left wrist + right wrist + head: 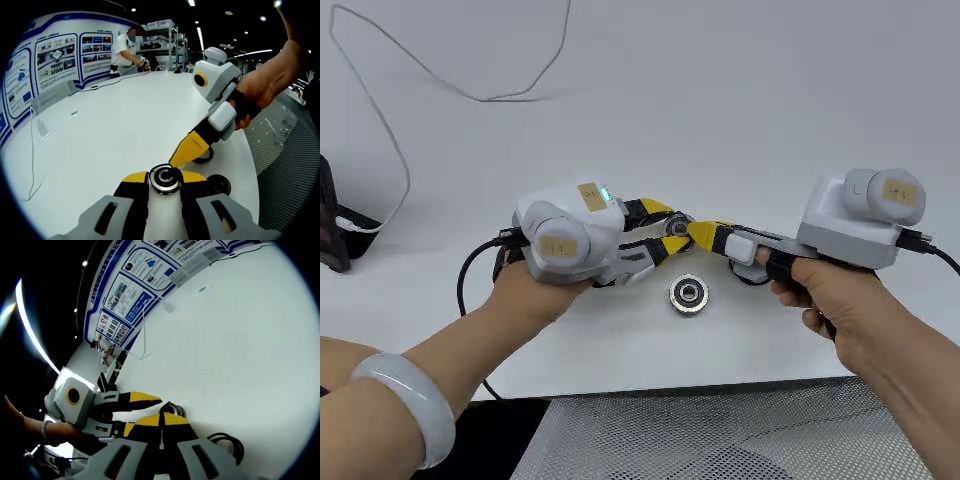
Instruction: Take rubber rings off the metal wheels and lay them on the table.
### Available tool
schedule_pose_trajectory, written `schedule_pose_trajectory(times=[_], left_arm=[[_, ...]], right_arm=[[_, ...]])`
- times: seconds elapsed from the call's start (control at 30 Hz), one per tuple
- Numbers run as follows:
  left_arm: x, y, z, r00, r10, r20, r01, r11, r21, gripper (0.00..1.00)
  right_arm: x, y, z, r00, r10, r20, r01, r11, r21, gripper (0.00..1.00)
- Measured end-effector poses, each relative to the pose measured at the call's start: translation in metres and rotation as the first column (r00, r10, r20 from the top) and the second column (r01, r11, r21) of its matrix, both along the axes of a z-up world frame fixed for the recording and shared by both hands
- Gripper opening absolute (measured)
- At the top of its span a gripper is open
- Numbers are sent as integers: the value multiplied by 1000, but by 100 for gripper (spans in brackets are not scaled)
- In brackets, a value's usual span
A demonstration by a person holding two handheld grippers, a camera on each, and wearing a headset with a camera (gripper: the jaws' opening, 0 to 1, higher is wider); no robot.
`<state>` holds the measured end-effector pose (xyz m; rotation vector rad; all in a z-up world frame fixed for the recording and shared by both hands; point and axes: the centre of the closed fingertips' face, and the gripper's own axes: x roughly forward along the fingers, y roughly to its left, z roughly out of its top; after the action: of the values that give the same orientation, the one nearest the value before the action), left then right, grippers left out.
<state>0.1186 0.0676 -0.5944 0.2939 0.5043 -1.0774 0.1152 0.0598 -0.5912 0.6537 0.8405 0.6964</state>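
Head view: L claw (665, 235) is clenched on a metal wheel (676, 227), held above the white desk (740, 120). R claw (705, 235) is shut, its tip at the wheel's rim. Judged step: peeling off the dark rim band, likely the rubber ring (151, 177). L should grip firm while R hooks under the band's edge & pulls along the axle line. Wheel is round w/ no long axis. Its bore faces up toward L's cam.

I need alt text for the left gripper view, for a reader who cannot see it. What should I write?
The left claw grips a metal wheel between its yellow tips above a white table. The right claw, held in a hand, points in from the right, its shut yellow tip at the wheel's rim.
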Motion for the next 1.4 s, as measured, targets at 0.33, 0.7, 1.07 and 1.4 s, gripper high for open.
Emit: schedule_pose_trajectory(times=[0.33, 0.7, 1.07, 1.4], left_arm=[[-7, 11, -5, 1000, 9, -3, -9, 1000, 27, 29], [-13, 23, -4, 999, 31, -8, -31, 999, 20, 32], [-22, 33, -2, 998, 56, -18, -56, 998, 4, 39], [-29, 44, 0, 996, 85, -28, -85, 996, -16, 47]], right_arm=[[1, 7, 9, 1000, -4, 4, 4, 999, 48, 1], [-6, 5, 16, 1000, 1, 4, -1, 998, 59, 1], [-17, 2, 29, 1000, -14, -1, 14, 995, 96, 1], [-29, -24, 31, 998, -54, -12, 54, 995, 79, 1]])
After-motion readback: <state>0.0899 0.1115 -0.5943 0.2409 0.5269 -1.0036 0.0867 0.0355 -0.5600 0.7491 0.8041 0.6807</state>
